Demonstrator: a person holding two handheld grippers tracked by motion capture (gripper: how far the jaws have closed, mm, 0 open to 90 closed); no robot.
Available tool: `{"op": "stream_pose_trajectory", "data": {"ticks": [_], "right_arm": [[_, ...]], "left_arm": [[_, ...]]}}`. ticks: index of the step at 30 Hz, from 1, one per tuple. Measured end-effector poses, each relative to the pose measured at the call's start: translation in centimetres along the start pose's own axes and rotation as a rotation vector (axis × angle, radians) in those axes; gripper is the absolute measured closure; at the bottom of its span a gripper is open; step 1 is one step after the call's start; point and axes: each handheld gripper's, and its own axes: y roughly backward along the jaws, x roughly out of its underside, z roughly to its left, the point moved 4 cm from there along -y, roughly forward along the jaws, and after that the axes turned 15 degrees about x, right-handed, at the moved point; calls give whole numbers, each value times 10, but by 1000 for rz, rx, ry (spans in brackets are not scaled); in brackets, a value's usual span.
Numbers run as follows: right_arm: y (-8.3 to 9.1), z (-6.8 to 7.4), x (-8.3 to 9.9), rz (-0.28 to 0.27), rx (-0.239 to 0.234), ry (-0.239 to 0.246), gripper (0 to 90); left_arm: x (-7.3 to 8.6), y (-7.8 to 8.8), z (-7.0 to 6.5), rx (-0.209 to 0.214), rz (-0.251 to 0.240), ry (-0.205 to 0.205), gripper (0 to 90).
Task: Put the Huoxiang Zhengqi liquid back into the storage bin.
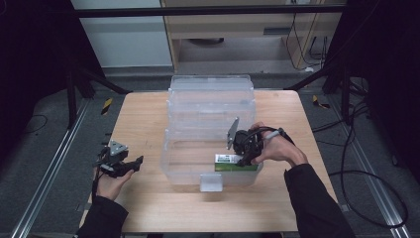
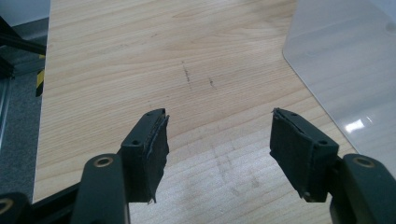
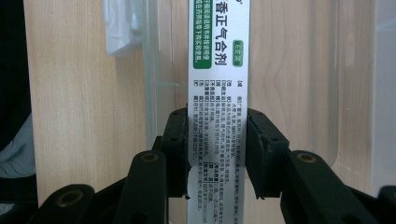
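Observation:
A clear plastic storage box (image 1: pixel 210 106) stands open in the middle of the wooden table (image 1: pixel 143 114), its lid tipped up at the back. My right gripper (image 1: pixel 244 159) reaches into the box near its front right corner, shut on a white and green carton (image 1: pixel 225 163). In the right gripper view both pads (image 3: pixel 258 149) press on the sides of the carton (image 3: pixel 219 93), which has printed text on its white face. My left gripper (image 1: pixel 132 164) hovers low over the table left of the box, open. Between its pads (image 2: pixel 154 149) lies bare wood.
A white latch (image 1: pixel 211 182) hangs on the box's front wall. The corner of the clear box (image 2: pixel 345 70) shows at the right of the left gripper view. Dark stand legs and cables lie on the floor around the table.

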Motion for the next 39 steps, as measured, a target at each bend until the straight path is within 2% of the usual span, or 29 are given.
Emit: {"op": "stream_pose_trajectory", "data": {"ticks": [8,16,21,22,27,33,35,39], "right_arm": [[-8,3,2,4,-3,-5,635],[-14,4,1,38,-2,-1,630],[-8,1,1,-3,-4,-48,627],[-4,-1,1,-33,1,-68,615],[9,-4,0,-75,29,-118,595],[22,-5,0,-117,63,-150,594],[28,-5,-1,-130,76,-173,587],[32,-3,-2,-147,85,-190,585]], "left_arm": [[0,-1,0,0,2,-1,363],[0,0,0,-1,1,0,362],[0,-1,0,0,2,-2,363],[0,-1,0,0,2,-2,363],[0,0,0,0,1,0,362],[-1,0,0,4,-2,0,361],[-1,1,-1,6,-5,1,360],[-1,1,-1,11,-9,-1,359]]}}
